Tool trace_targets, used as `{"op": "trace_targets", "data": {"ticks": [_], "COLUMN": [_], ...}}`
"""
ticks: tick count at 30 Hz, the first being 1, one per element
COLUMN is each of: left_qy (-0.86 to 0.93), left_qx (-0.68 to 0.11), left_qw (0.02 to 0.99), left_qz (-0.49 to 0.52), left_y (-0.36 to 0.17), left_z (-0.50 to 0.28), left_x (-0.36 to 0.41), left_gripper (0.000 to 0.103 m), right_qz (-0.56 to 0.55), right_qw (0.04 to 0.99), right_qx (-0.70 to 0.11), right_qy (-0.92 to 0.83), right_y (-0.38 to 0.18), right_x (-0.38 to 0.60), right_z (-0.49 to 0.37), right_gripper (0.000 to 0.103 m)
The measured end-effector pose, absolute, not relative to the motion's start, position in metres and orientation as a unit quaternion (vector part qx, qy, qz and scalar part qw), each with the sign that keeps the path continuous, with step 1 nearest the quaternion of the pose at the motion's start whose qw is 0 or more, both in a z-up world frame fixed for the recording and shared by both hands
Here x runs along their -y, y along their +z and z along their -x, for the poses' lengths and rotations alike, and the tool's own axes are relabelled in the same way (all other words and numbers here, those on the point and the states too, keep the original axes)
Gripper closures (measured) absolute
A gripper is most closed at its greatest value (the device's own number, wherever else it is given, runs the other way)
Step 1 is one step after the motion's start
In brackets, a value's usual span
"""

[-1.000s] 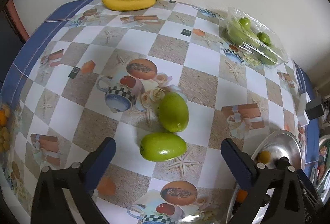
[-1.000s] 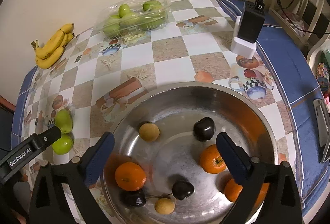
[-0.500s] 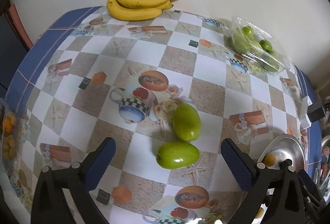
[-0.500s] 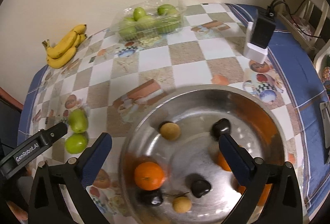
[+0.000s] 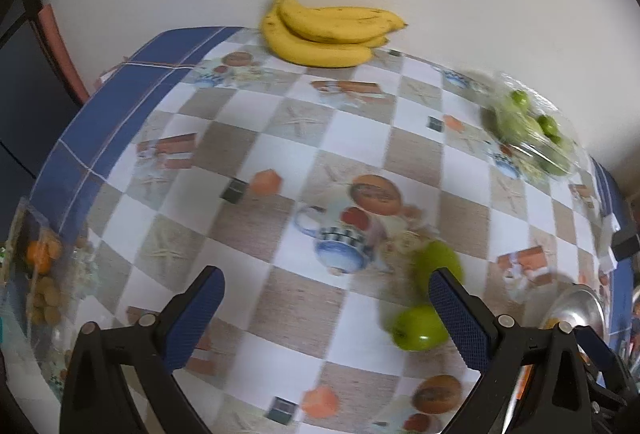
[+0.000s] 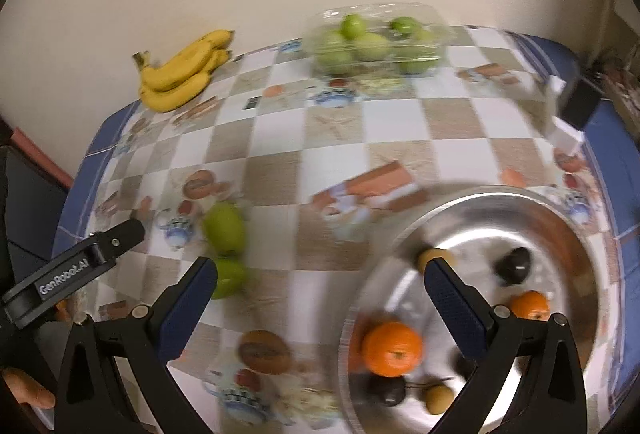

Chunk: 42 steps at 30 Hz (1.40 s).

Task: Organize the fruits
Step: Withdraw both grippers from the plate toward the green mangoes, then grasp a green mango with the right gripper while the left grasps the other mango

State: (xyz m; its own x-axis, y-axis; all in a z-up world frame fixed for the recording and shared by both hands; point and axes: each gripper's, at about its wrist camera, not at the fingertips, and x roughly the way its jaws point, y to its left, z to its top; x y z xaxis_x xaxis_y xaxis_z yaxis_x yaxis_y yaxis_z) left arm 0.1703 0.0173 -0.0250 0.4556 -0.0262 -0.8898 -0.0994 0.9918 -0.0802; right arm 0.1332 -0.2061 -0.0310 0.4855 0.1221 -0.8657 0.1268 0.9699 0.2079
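Two green fruits lie together on the patterned tablecloth: one (image 5: 418, 328) (image 6: 230, 276) nearer, the other (image 5: 434, 266) (image 6: 224, 228) just behind it. My left gripper (image 5: 326, 308) hangs open and empty above the cloth, the fruits by its right finger. My right gripper (image 6: 320, 298) is open and empty too, with the green fruits beside its left finger and a steel bowl (image 6: 404, 234) (image 5: 576, 304) under its right one. In the bowl lie oranges (image 6: 392, 348), dark fruits (image 6: 514, 266) and small yellow ones. The left gripper's finger (image 6: 100, 254) shows in the right wrist view.
A bunch of bananas (image 5: 328, 32) (image 6: 182, 72) rests by the wall at the back. A clear box of green fruit (image 5: 532, 130) (image 6: 376, 42) stands at the back right. A bag of small orange fruits (image 5: 42, 274) sits at the table's left edge, a black-and-white charger (image 6: 574, 110) far right.
Both grippers have drawn back and swung left. The green fruits now sit toward the right in the left wrist view, and the bowl has slid right in the right wrist view.
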Motion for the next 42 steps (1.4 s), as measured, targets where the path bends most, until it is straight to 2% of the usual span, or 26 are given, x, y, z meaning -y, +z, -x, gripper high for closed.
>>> {"op": "trace_targets", "data": {"ticks": [15,32,37,42], "left_qy": [0.059,0.089,0.083,0.08], "left_qx": [-0.598,-0.61,-0.608,-0.607], "left_qw": [0.796,0.783,0.784,0.786], "left_qz": [0.073,0.084,0.089,0.089], "left_y": [-0.085,-0.11,-0.113,-0.113], "left_z": [-0.184,-0.186,-0.188,-0.192], "left_x": [-0.05,-0.076,-0.083,-0.081], "left_gripper": [0.0,0.0,0.0,0.0], "right_qz": [-0.101,-0.082,-0.063,-0.06], "right_qw": [0.823,0.812,0.815,0.816], "right_qx": [-0.557,-0.575,-0.574,-0.572], "right_qy": [0.039,0.048,0.05,0.059], "right_y": [-0.079,-0.103,-0.104,-0.102], "right_x": [0.144,0.122,0.116,0.114], "right_z": [-0.16,-0.168,-0.169,-0.169], "right_gripper": [0.0,0.002,0.017,0.043]}}
